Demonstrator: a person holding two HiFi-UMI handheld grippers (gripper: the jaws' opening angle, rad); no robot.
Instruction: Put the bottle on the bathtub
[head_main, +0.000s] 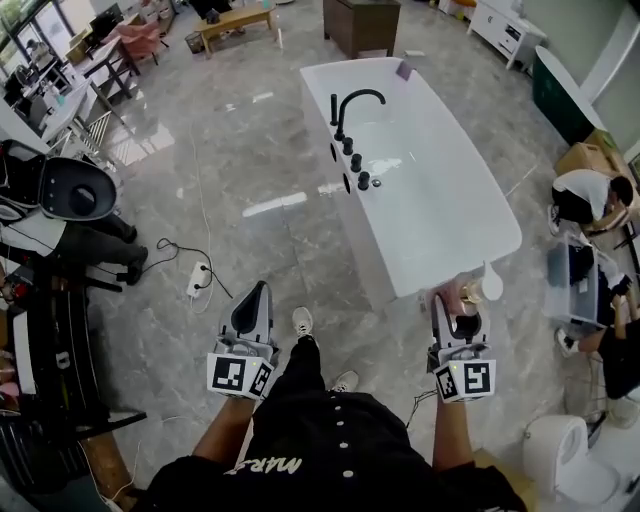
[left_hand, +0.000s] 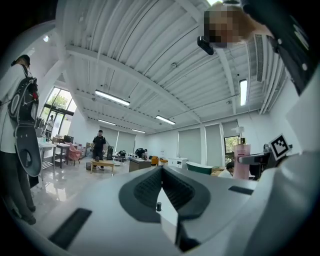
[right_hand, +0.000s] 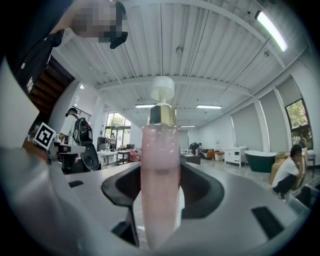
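Right tool clenched on pink bottle. Bottle stands straight up between both jaws, at 12 o'clock from tool. White pump on top. In head view, bottle is near close corner of white bathtub. Tub runs off toward 11 o'clock. Left tool well apart, at 9 o'clock from right tool. Its jaws pressed together, empty.

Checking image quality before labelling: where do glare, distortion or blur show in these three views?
Head view: bright glare streaks the glossy floor beside the bathtub. Left gripper view: fisheye curves the ceiling beams, corners black. Right gripper view: the bottle, close to the lens, looks soft.
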